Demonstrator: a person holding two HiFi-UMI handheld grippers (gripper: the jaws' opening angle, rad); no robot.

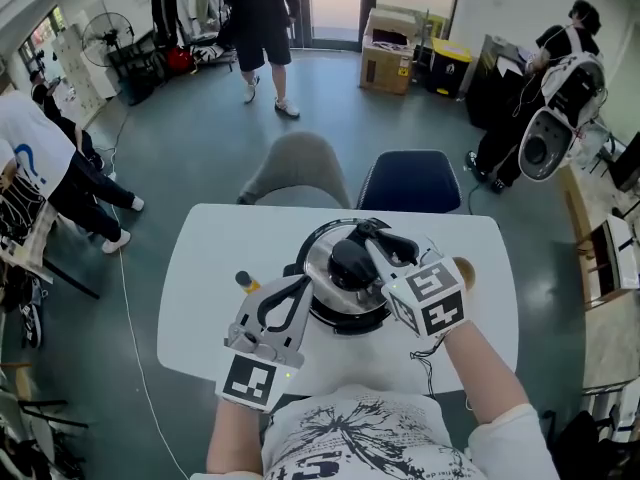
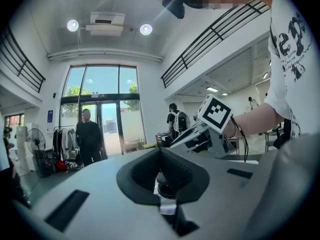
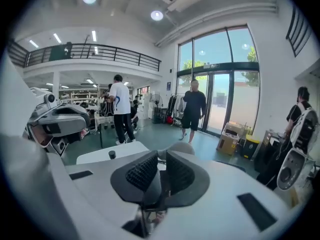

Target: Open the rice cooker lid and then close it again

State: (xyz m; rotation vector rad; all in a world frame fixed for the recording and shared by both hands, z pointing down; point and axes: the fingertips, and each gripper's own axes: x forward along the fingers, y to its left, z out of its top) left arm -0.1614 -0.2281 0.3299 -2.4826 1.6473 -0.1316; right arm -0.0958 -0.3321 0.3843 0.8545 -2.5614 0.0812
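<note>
The rice cooker [image 1: 345, 273] stands mid-table, showing a shiny round face with a black centre and a black curved handle [image 1: 330, 230] behind it. How far the lid stands open I cannot tell. My right gripper [image 1: 372, 236] hovers over the cooker's far right side. In the right gripper view its pads [image 3: 161, 171] are almost together with nothing between them. My left gripper [image 1: 298, 288] rests at the cooker's left side. In the left gripper view its jaws [image 2: 162, 169] stand apart, and the right gripper's marker cube [image 2: 216, 114] shows to the right.
The white table [image 1: 210, 268] has a small black-and-yellow object [image 1: 243, 281] near the left gripper. A grey chair [image 1: 298, 173] and a blue chair [image 1: 412, 180] stand behind the table. People stand around the room, and boxes [image 1: 388, 48] sit by the door.
</note>
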